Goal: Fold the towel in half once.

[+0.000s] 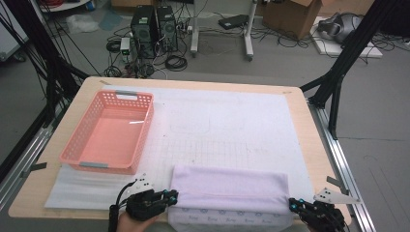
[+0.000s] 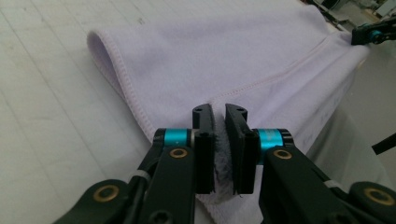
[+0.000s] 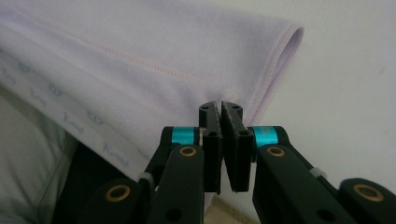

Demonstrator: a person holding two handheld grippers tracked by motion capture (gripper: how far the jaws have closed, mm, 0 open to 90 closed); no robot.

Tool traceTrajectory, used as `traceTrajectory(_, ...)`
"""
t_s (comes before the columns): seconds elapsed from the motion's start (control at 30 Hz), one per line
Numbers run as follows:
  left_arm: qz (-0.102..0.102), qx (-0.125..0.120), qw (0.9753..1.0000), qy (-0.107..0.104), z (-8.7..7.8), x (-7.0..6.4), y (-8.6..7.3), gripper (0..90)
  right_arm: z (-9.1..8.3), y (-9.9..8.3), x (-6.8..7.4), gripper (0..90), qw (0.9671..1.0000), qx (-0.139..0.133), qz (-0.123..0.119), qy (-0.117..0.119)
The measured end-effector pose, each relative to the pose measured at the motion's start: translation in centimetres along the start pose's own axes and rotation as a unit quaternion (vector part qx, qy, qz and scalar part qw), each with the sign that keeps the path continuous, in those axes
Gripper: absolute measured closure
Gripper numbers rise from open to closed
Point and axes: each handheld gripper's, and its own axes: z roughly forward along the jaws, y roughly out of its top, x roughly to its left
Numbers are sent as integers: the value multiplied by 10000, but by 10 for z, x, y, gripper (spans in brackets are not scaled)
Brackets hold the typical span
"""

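Observation:
A pale lilac towel (image 1: 231,191) lies folded at the near edge of the table, its printed border hanging over the front. My left gripper (image 1: 170,197) holds the towel's near left corner; in the left gripper view the jaws of this gripper (image 2: 219,114) are shut on a pinch of the towel (image 2: 224,60). My right gripper (image 1: 294,205) is at the near right corner. In the right gripper view its jaws (image 3: 220,109) are closed on the towel's edge (image 3: 140,56).
An empty pink plastic basket (image 1: 92,150) stands on the left of the table. A white gridded mat (image 1: 227,121) covers the tabletop. Black frame struts (image 1: 338,72), computer towers (image 1: 153,26) and cables stand on the floor beyond.

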Motion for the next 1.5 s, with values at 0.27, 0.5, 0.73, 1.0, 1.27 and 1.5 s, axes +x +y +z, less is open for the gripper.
traceTrajectory(0.27, -80, -531, 9979, 354, 5, 21, 31, 487, 6, 18, -7, 592, 9989, -347, 81, -288)
traceTrajectory(0.5, -209, -14, 9973, 709, 40, 39, 38, 427, 49, 36, -26, 445, 9979, 39, 85, -640)
traceTrajectory(0.73, -52, 84, 9992, 387, 45, 37, 34, 409, 50, 34, -21, 598, 9985, 112, -174, -515)
traceTrajectory(1.0, 120, 150, 9978, 637, 49, 24, 29, 844, 50, 33, -23, 839, 9999, 110, 47, -31)
traceTrajectory(1.27, 34, -184, 9978, 632, 45, 28, 47, 855, 43, 41, -27, 852, 9988, -387, -141, -275)
traceTrajectory(1.5, -29, -472, 9961, 741, 53, 46, 90, 854, 51, 70, -44, 851, 9974, -624, -141, -333)
